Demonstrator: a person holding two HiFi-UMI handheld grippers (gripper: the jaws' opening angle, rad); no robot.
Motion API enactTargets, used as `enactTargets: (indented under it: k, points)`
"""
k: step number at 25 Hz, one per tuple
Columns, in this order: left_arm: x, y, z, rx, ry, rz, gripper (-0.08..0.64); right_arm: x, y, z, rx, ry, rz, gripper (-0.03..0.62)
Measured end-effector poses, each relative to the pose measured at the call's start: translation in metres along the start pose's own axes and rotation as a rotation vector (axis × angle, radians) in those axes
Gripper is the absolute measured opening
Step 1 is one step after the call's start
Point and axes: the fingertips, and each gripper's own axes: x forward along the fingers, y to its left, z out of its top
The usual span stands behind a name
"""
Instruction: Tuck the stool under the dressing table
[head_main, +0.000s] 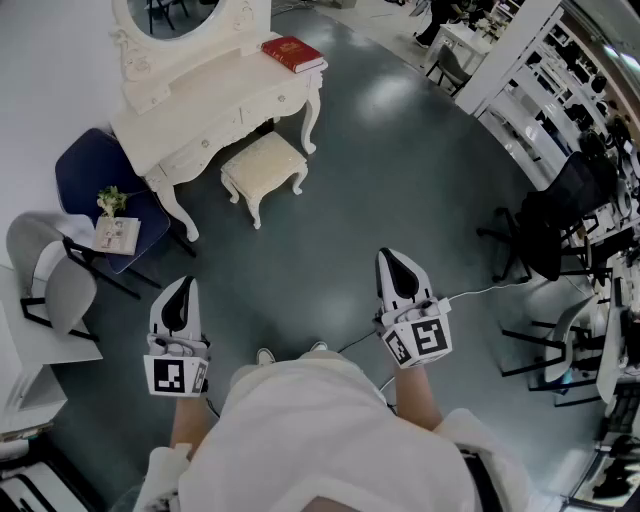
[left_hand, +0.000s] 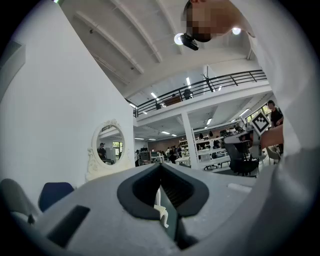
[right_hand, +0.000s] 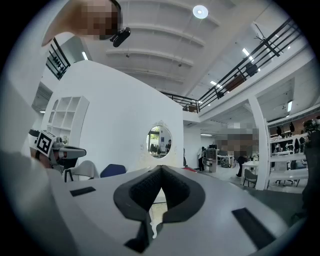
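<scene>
The stool (head_main: 264, 170), a cream rectangular seat with a nubbly padded top and 4 curved legs, stands on the glossy grey floor (head_main: 400, 150) just in front of the carved white table (head_main: 215, 100). The left tool (head_main: 180, 300) and right tool (head_main: 400, 272) have jaws together, empty, well apart from the stool.

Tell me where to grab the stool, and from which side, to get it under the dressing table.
Grip the stool by the seat edge that faces the open floor, coming from that side. It stands upright in front of the dressing table, so a hold there should let you push it straight under.
</scene>
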Motion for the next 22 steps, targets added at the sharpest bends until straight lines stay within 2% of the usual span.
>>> enactTargets:
  k: [10,16,17,19,21,22]
  points:
    - [-0.001,-0.003,-0.002,-0.013,0.006,-0.006,0.012,-0.002,0.014,-0.006,0.004,0.025,0.037,-0.002]
    - [-0.005,-0.003,-0.002,-0.034,-0.008,0.001,0.012,-0.008,0.013,-0.002,0.035,-0.004,0.058,0.002]
    - [-0.005,-0.002,-0.001,-0.036,-0.014,0.000,0.012,-0.007,0.012,0.000,0.029,-0.008,0.061,0.021]
    - [-0.005,-0.001,0.001,-0.040,-0.024,0.000,0.037,-0.008,0.007,0.004,0.024,-0.016,0.067,0.102]
    - [-0.006,-0.002,0.003,-0.045,-0.026,0.004,0.148,-0.010,0.000,0.006,0.015,-0.019,0.066,0.145]
    - [-0.006,-0.003,0.002,-0.042,-0.026,0.008,0.170,-0.012,-0.004,0.007,0.009,-0.019,0.065,0.163]
